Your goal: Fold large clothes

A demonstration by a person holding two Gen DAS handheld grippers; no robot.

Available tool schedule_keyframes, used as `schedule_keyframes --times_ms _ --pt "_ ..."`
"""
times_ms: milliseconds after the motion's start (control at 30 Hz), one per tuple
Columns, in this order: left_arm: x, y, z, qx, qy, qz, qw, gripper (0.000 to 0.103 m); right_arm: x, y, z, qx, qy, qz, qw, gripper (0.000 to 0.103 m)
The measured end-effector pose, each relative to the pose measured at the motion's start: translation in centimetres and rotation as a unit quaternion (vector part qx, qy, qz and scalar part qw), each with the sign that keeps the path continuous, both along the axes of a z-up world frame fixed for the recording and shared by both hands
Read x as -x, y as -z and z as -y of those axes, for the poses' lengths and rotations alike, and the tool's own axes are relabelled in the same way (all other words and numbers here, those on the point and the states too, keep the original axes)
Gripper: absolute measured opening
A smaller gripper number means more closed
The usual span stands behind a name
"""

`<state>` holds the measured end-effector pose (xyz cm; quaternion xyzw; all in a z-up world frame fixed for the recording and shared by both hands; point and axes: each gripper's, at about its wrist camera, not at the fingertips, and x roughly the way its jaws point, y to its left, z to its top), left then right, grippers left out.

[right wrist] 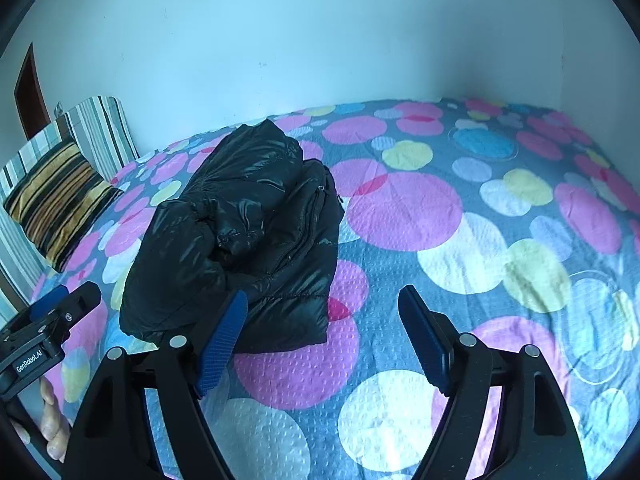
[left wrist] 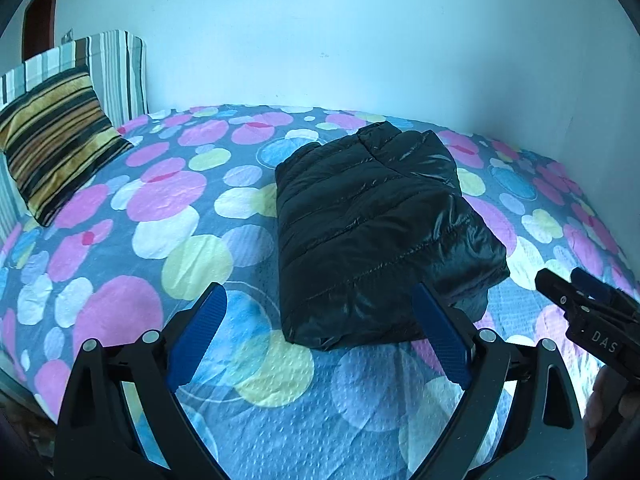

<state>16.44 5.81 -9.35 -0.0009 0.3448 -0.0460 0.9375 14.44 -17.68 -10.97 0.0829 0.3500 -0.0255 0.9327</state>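
Left gripper [left wrist: 320, 320] spread wide and empty, above the spotted bedsheet [left wrist: 120, 240] at the near edge of the folded black puffer jacket [left wrist: 372, 232] lying mid-bed. Right gripper [right wrist: 320, 328] likewise spread, nothing between its pads. Risk: the slick padded bundle may spring open, since a loose sleeve bulges at its side.
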Motion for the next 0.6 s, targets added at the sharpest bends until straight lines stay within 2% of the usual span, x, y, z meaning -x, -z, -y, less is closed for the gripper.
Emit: schedule_keyframes --times_ms 367,600 --pt "2.6 -1.4 0.2 -0.007 -0.023 0.018 0.9995 0.097 2.8 -2.7 -2.3 0.056 -0.004 0.046 0.997 0.082" --pt "3.7 -2.0 0.5 -0.006 -0.031 0.030 0.9991 0.099 3.8 -3.3 -2.6 0.062 -0.004 0.060 0.996 0.084"
